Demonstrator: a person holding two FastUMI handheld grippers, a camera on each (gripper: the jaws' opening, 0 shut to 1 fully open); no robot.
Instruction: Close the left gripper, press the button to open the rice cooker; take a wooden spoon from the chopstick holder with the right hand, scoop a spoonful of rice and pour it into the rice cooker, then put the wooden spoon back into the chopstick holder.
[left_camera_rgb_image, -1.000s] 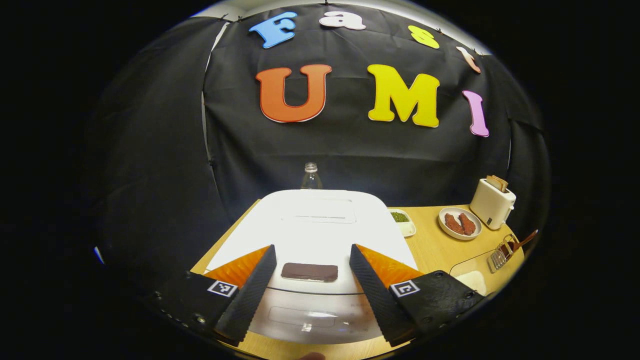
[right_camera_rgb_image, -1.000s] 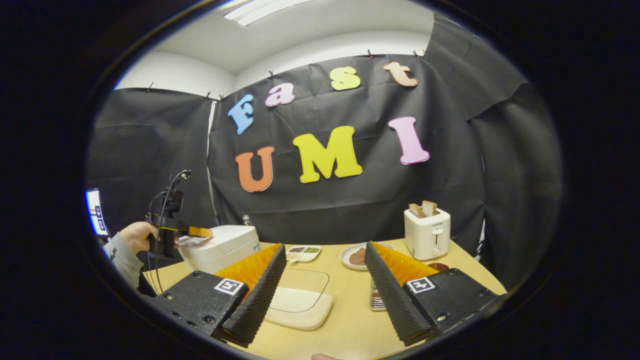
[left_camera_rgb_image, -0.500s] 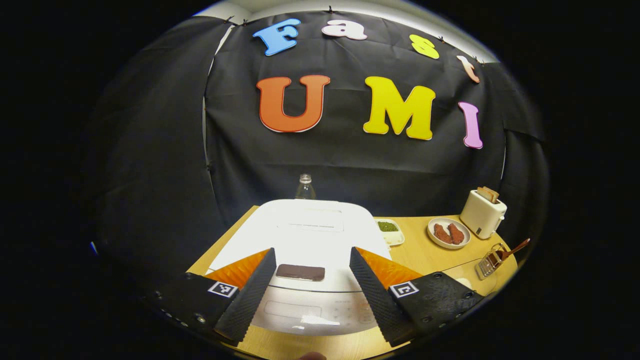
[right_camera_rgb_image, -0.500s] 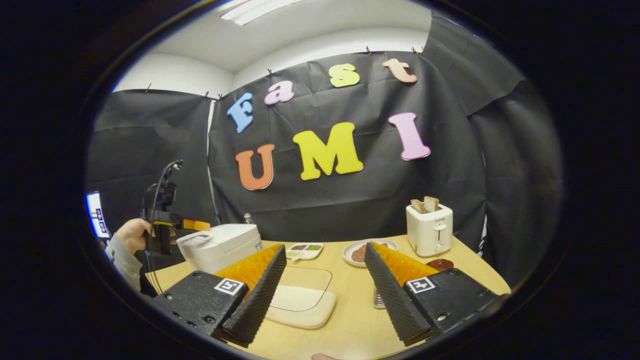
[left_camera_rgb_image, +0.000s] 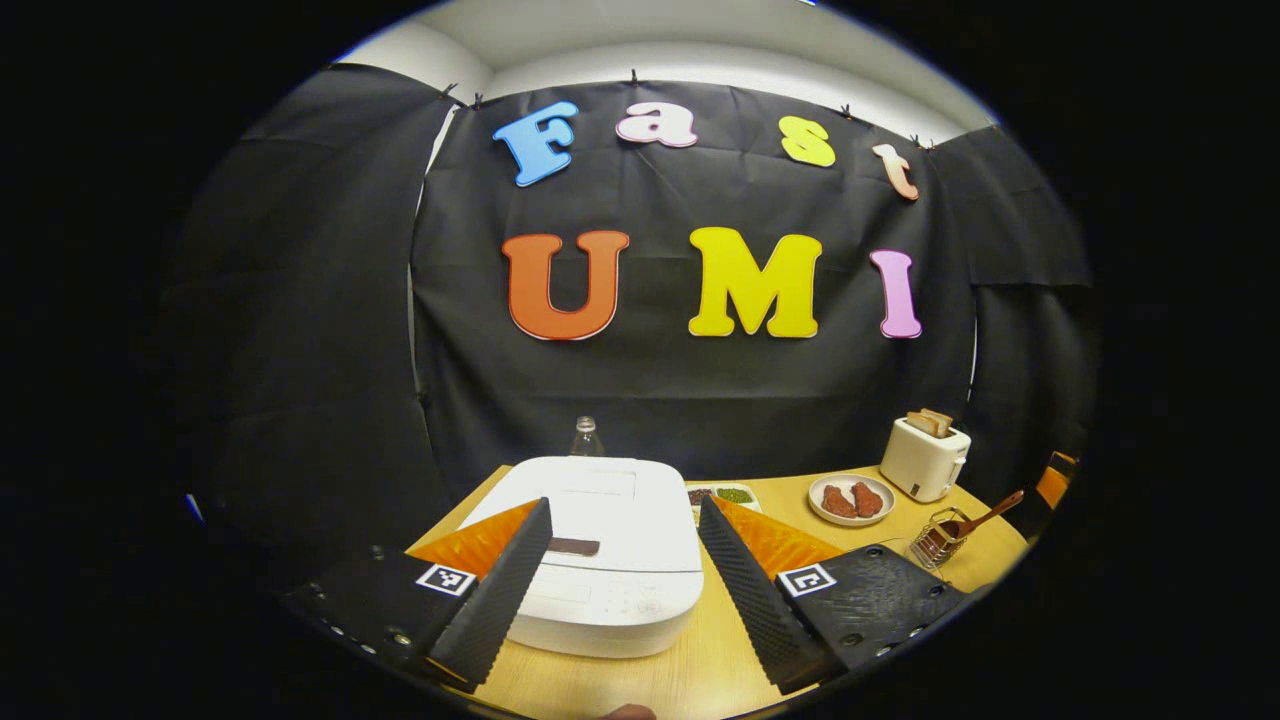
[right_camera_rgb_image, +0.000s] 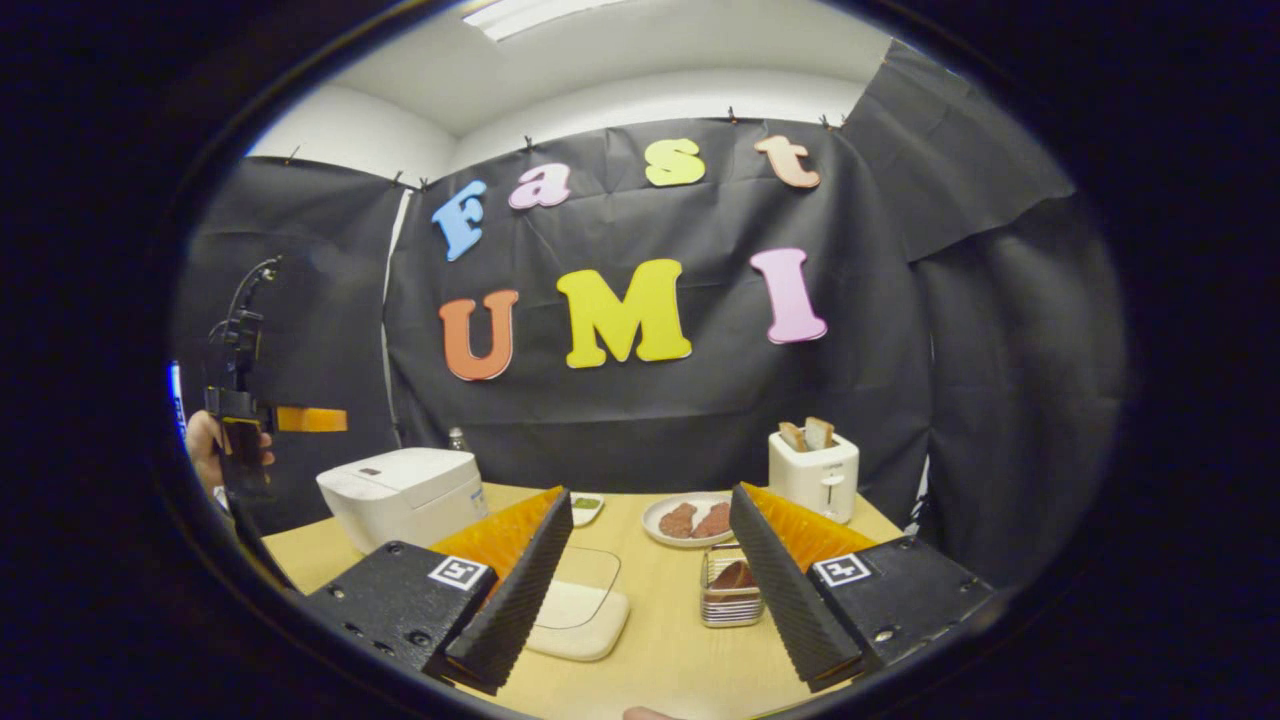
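White cooker (left_camera_rgb_image: 600, 545) sits shut on the desk (left_camera_rgb_image: 700, 670), and my left tongs (left_camera_rgb_image: 625, 570) have pulled up and back from it over the last second; the dark button (left_camera_rgb_image: 573, 546) that filled the gap between the fingers now looks small and farther off. The left tongs are spread wide, not closed as the press needs, so I judge the button unpressed and the opening step not done. My right tongs (right_camera_rgb_image: 650, 590) are also spread and empty, with the holder (right_camera_rgb_image: 730, 590) just ahead between the fingers; the spoon (left_camera_rgb_image: 985, 517) leans in it. In the right gripper view a hand (right_camera_rgb_image: 200, 450) holds the left tongs above and behind the cooker. Around stand a rice tray (right_camera_rgb_image: 575, 615), a plate (right_camera_rgb_image: 690, 520), a toaster (right_camera_rgb_image: 813, 470) and a bottle (left_camera_rgb_image: 586, 438); nothing blocks the holder.
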